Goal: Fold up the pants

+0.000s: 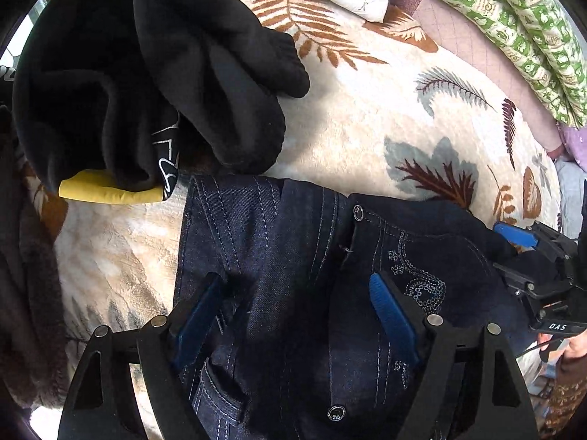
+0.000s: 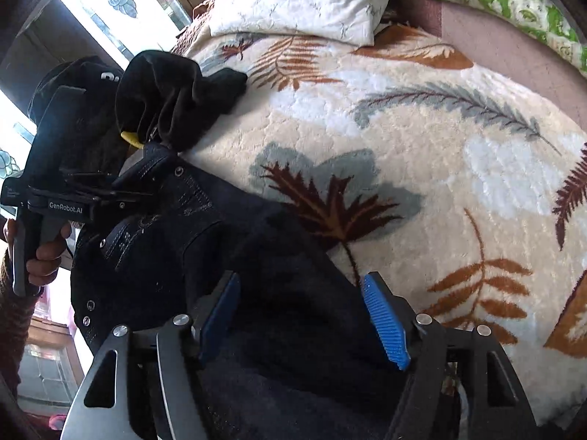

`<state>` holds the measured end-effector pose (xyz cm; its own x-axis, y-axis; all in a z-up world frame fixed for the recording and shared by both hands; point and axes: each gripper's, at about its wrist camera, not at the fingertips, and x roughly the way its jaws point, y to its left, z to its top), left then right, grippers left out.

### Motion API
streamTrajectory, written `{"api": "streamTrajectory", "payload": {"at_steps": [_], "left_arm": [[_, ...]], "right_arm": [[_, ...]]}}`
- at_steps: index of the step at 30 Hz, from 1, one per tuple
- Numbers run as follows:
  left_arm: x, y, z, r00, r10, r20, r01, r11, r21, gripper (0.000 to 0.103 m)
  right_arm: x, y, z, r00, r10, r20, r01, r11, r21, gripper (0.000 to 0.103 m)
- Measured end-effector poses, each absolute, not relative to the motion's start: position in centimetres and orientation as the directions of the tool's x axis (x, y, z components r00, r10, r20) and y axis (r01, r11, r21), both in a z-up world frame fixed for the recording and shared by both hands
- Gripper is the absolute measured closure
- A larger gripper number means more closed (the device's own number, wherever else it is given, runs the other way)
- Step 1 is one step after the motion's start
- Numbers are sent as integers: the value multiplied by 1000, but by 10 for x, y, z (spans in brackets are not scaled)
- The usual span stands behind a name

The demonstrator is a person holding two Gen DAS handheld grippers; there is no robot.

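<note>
The dark blue jeans (image 1: 293, 256) are lying bunched on a cream blanket (image 1: 367, 128) with a leaf pattern, near its front edge. The left gripper (image 1: 293, 304) is hanging just over the waist part of the jeans, and its two blue pads (image 1: 392, 315) are standing wide apart, with the denim lying between them and under them; I cannot tell if the pads are touching the cloth. The right gripper (image 2: 304, 315) is also spread open, over a darker part of the same jeans, close to their edge beside the blanket. In the left wrist view, the right gripper is sitting at the far right edge of the jeans. A black garment (image 1: 146, 73) with a yellow piece is lying just behind the jeans. A white pillow (image 2: 301, 0) is resting further back.
</note>
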<state>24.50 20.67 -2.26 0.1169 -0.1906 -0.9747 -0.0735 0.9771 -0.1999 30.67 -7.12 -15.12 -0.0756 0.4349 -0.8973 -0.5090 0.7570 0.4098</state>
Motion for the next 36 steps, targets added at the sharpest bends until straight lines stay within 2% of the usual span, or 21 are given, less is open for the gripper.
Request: {"api": "streamTrajectory", "payload": {"at_steps": [2,3,4,5,6,7,9,14,19,21,23,25,26,27,29,30,31,34,36], "left_arm": [[241,203,-23,124,-174,-977,-64,981,-183,22],[239,201,-21,136,-157,-978,-63,984,-166,30],[238,200,-21,146,-135,-980,-70,987,-146,46],[237,199,-21,148,-122,-981,-77,988,-134,52],[236,198,-21,152,-109,-982,-88,989,-123,59],[235,199,-20,163,-93,-982,-100,989,-110,70],[231,199,-11,196,-93,-976,-109,987,-116,82],[220,207,15,338,-27,-941,-156,984,-84,83],[228,201,-12,278,7,-960,-152,988,-37,82],[231,199,-23,253,6,-967,-148,989,-32,82],[230,202,-16,268,-25,-963,-150,987,-67,82],[225,212,0,289,-109,-951,-152,976,-158,81],[219,219,14,313,-152,-937,-154,966,-208,80],[213,225,26,333,-177,-926,-148,960,-237,72],[193,238,50,385,-185,-904,-142,956,-257,52],[183,241,60,405,-182,-896,-132,958,-254,38],[171,242,68,421,-171,-891,-124,962,-243,31],[132,244,71,426,-177,-887,-82,969,-232,26],[113,239,63,396,-194,-898,-70,968,-240,26]], "right_arm": [[299,-64,-155,-86,389,-917,-557,744,368,33],[294,-61,-154,-77,377,-923,-592,728,346,40],[290,-58,-153,-51,361,-931,-623,717,312,51],[287,-56,-152,-35,343,-939,-644,711,284,82],[286,-55,-153,-33,329,-944,-650,710,270,100],[287,-56,-152,-23,322,-946,-646,717,260,100],[290,-58,-145,13,320,-947,-646,725,236,100],[322,-76,-118,130,419,-899,-560,779,282,100],[333,-68,-156,105,368,-924,-515,815,266,100],[330,-62,-175,84,334,-939,-491,834,252,97],[327,-62,-176,93,333,-939,-474,844,252,92],[328,-69,-163,104,368,-924,-430,855,291,88],[326,-78,-153,116,401,-909,-406,854,326,85],[323,-90,-138,139,438,-888,-383,851,360,80],[308,-117,-105,190,494,-849,-342,843,414,73],[296,-138,-88,217,516,-829,-323,839,438,68],[284,-159,-74,245,528,-813,-300,839,454,66],[238,-240,-39,332,485,-809,-198,875,442,60],[203,-303,-27,376,377,-846,-83,923,375,56]]}}
